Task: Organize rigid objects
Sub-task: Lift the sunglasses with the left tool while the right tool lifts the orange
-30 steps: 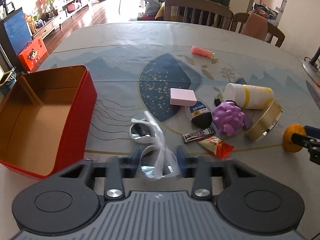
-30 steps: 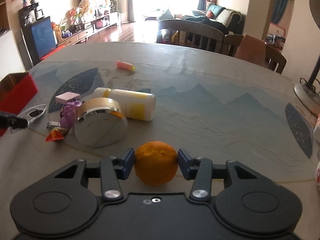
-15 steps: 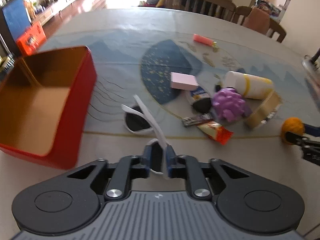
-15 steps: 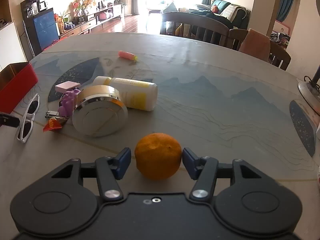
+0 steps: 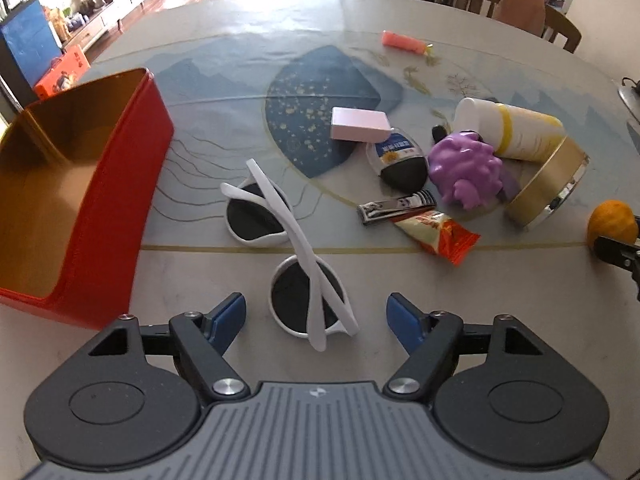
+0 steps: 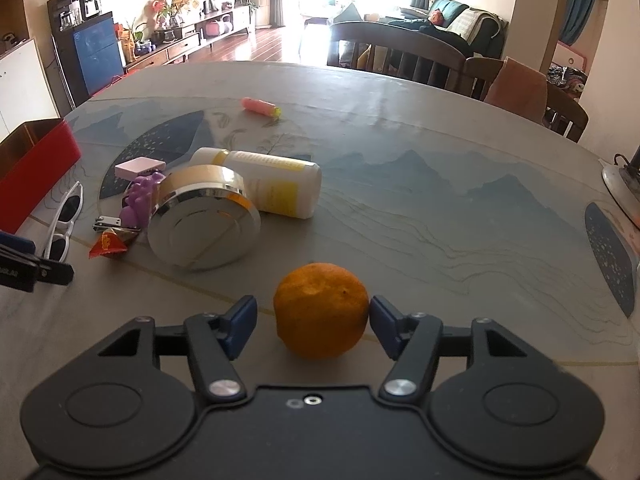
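Observation:
White sunglasses (image 5: 296, 248) lie folded on the table between the wide-apart fingers of my left gripper (image 5: 316, 314), which is open and does not touch them. They also show in the right wrist view (image 6: 64, 216). An open red box (image 5: 80, 184) with a gold inside stands to the left. An orange (image 6: 320, 312) sits on the table between the fingers of my right gripper (image 6: 312, 320), which is open, with small gaps on both sides.
A cluster lies mid-table: pink block (image 5: 360, 123), purple toy (image 5: 466, 168), nail clipper (image 5: 396, 207), red sachet (image 5: 438, 234), round gold tin (image 5: 548, 188), white and yellow bottle (image 5: 516, 132), dark pouch (image 5: 400, 160). A pink tube (image 5: 402, 41) lies far back. Chairs stand behind the table.
My left gripper was shut on the sunglasses half a second ago; now it is open and the sunglasses rest on the table. My right gripper let go of the orange and opened wider.

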